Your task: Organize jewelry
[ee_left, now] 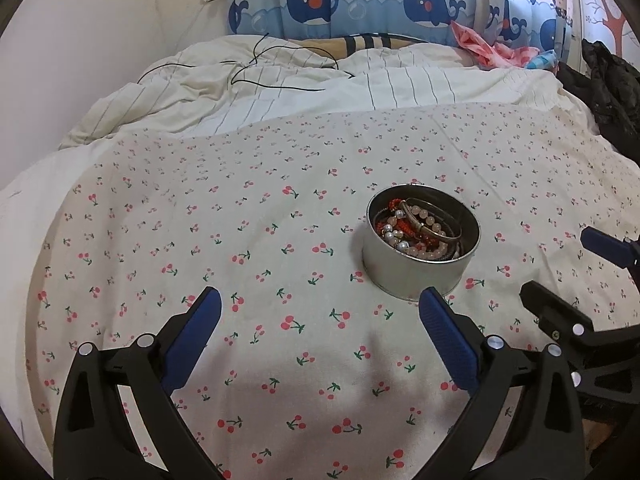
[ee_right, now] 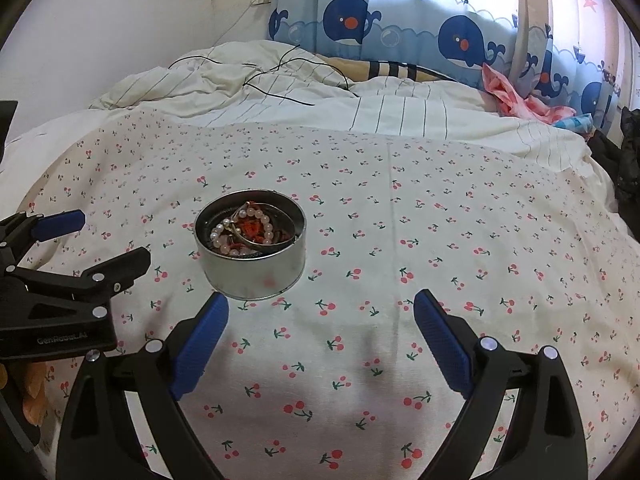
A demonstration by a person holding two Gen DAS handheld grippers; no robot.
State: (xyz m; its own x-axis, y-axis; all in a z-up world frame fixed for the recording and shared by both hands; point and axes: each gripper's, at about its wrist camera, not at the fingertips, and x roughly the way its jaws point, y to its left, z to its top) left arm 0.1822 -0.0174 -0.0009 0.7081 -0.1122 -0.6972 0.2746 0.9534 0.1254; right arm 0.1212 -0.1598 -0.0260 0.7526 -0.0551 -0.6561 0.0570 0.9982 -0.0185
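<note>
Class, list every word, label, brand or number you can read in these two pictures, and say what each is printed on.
"GenRobot.AI": pale lettering on the black body of the left tongs, seen in the right wrist view; the middle letters are blurred, so this reading is uncertain.
Round metal tin: no readable text.
Whale curtain: pictures only, no words.

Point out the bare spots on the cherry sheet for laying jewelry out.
Cherry-print sheet lies bare left of the metal tin, up to the striped duvet. Also bare right of the tin in the right wrist view. Crowded only inside the tin.
</note>
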